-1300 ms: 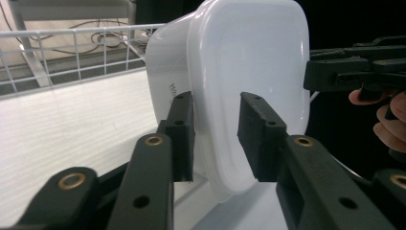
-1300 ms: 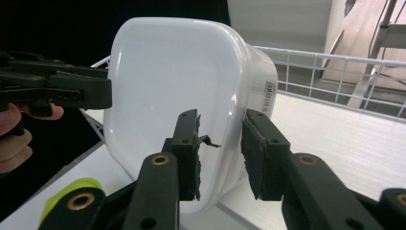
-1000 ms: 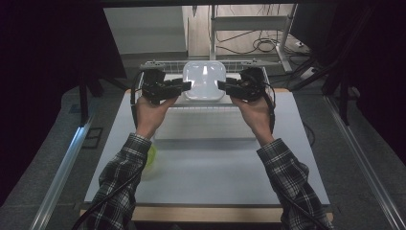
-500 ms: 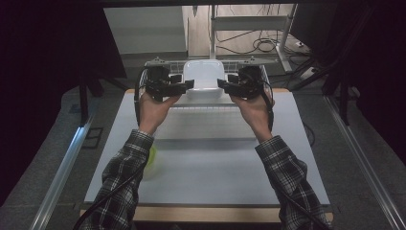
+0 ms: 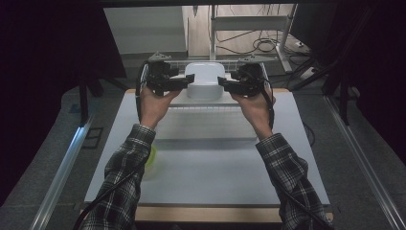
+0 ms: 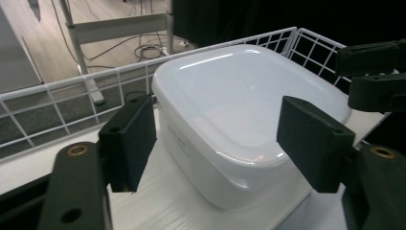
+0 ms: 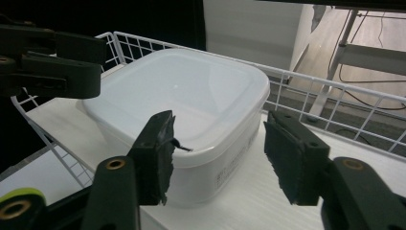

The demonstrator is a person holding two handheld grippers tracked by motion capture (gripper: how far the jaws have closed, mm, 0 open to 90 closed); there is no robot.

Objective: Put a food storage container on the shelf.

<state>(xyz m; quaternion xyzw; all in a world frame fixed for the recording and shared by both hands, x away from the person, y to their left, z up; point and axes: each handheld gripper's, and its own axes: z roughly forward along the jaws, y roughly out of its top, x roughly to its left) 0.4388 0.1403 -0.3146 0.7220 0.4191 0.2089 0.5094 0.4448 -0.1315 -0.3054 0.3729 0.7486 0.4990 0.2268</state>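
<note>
Change: since the earlier pictures both tools have let go of the white box [image 5: 204,79]; their jaws have just been opening, and the left hand [image 5: 152,104] has eased a little outward, while the box sits in the same spot.
Left tool [image 5: 184,84]: spread, its pads standing off the box's near corner, with the box between them but not pinched, as the left gripper view [image 6: 218,141] shows.
Right tool [image 5: 225,85]: spread as well, jaws either side of the opposite corner and clear of the wall in the right gripper view [image 7: 218,158].
Box place: at 12 o'clock on the bench [image 5: 206,163], on the white shelf board [image 7: 249,201] inside the wire rack [image 5: 210,62], the rack's rail just behind it.
Step in hand: by my reading, release after setting the box down in the rack.
Next move: probably drawing both tools back toward 6 o'clock, straight and level, so no pad catches the lid rim or nudges the box.
Box contents: lid on, walls opaque; I cannot tell what is inside.
Rack contents: the box alone, as far as I can see.
Other item: a yellow-green thing [image 5: 152,157] at 7 o'clock beside the left sleeve, blurred.
</note>
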